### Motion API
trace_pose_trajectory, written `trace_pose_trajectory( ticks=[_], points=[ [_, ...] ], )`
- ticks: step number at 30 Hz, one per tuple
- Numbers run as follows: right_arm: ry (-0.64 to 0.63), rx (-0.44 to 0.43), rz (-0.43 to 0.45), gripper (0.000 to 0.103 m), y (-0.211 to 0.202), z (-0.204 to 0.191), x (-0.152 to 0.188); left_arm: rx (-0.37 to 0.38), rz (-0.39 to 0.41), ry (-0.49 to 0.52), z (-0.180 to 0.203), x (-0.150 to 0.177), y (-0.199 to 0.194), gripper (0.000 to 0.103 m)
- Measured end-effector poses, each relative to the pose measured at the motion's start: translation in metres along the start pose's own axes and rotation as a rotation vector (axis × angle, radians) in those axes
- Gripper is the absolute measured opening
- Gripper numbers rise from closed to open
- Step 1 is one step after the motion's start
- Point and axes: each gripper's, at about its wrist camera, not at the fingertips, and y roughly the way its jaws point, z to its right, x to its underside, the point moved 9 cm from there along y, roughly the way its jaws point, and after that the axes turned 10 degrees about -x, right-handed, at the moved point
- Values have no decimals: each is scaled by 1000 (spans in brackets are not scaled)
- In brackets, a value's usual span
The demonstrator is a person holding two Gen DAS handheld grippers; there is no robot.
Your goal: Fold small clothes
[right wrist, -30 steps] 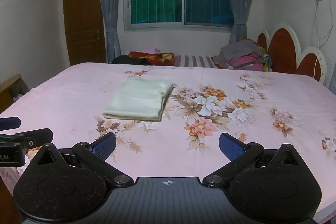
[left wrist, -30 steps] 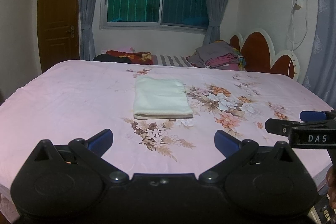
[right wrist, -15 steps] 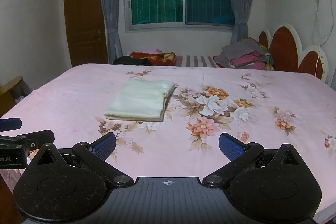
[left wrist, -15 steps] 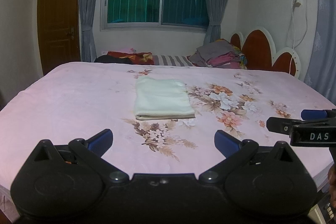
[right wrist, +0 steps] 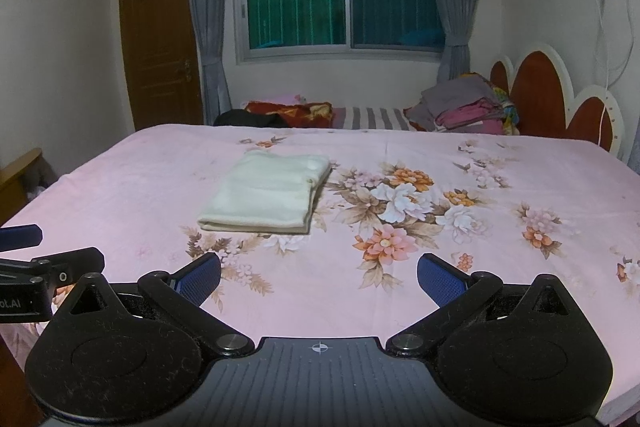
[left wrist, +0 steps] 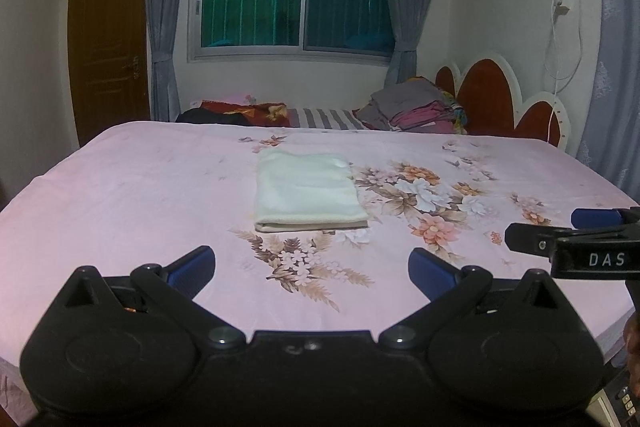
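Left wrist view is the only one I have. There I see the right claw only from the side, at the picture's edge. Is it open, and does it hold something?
Observer: In the right wrist view the right claw is open. Only the bed sheet shows between its blue fingertips, so it holds nothing.
Operator: And the right side of the folded cloth, is it tidy?
Observer: From there the cream cloth shows its right side: the layers lie stacked, one upon the other.
Operator: Is anything beside the bed on the left?
Observer: Yes, a wooden piece of furniture stands off the bed's left edge. What it is, I cannot tell.
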Motion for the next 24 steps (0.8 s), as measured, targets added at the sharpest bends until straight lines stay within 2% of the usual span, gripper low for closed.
trace_pose_trajectory(
  ticks=[24],
  points=[
    [-21,-16,3,103,-5,-1,1,-4,17,-12,-1,-1,-2,102]
  ],
)
